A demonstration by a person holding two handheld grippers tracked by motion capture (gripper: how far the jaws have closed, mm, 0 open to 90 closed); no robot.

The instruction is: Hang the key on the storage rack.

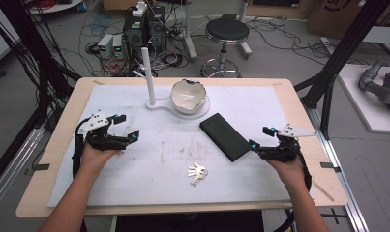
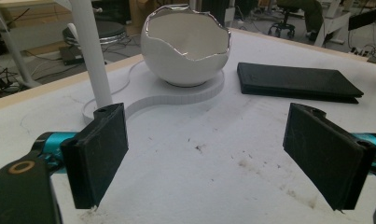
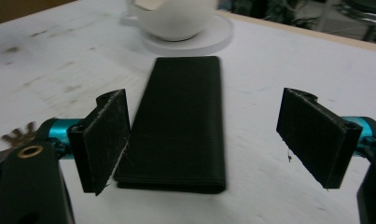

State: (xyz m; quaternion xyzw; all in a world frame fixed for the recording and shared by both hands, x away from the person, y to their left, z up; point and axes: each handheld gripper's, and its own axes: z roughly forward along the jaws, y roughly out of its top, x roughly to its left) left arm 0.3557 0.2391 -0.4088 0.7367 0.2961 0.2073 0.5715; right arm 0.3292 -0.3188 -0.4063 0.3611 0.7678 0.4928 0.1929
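Over the white mat on the counter (image 1: 67, 145), both grippers spread wide and empty — the right gripper (image 1: 259, 140) sits just beside the near end of the black wallet (image 1: 224, 137), not touching it. Left gripper (image 1: 126, 128) faces the cracked egg-shaped bowl (image 1: 187, 95). Keys (image 1: 197, 172) lie between the hands — blurred and cut off in the right gripper view.

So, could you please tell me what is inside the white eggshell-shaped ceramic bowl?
The white eggshell-shaped ceramic bowl shows a shiny, bare-looking upper inner wall; its jagged rim hides the bottom, so contents there cannot be ruled out.
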